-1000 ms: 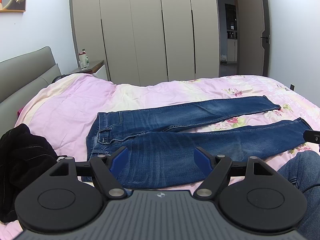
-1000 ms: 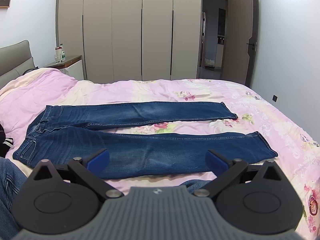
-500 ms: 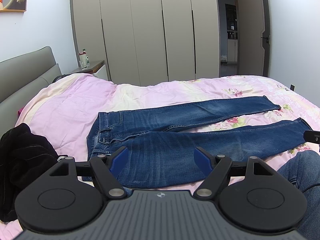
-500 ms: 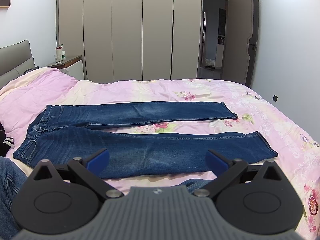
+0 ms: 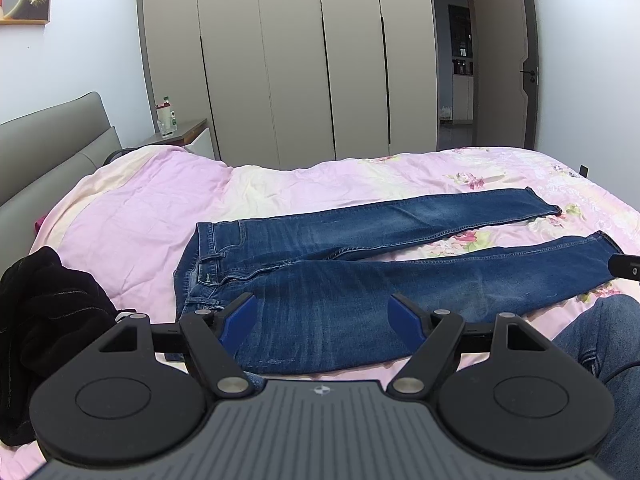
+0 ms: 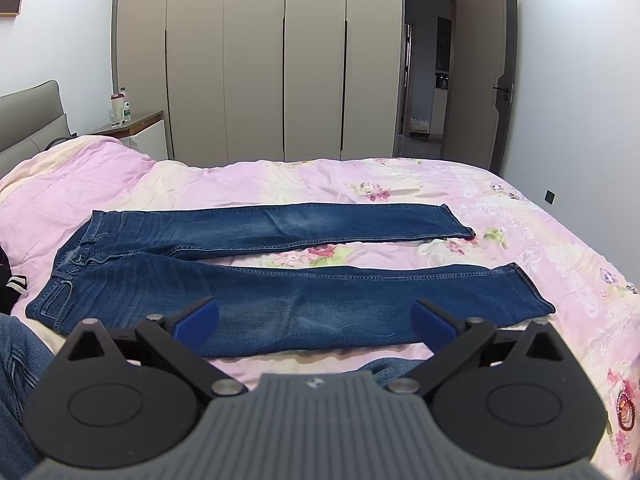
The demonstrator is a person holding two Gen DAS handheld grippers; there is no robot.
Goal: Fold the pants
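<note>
Blue jeans point(image 5: 360, 276) point(image 6: 280, 280) lie flat on the pink bedspread, waistband to the left and both legs spread apart toward the right. My left gripper point(image 5: 323, 318) is open, hovering just above the near edge of the thigh area, holding nothing. My right gripper point(image 6: 316, 318) is open too, wider, above the near leg around the knee. A black tip of the right gripper point(image 5: 624, 268) shows at the right edge of the left wrist view, near the near leg's hem.
A black garment point(image 5: 44, 320) is piled on the bed left of the jeans. The person's denim-clad legs point(image 5: 600, 340) point(image 6: 16, 364) are at the bed's near edge. A grey headboard point(image 5: 52, 136), a nightstand with bottles point(image 5: 184, 130), wardrobes point(image 6: 256, 60) and an open door point(image 6: 484, 80) lie beyond.
</note>
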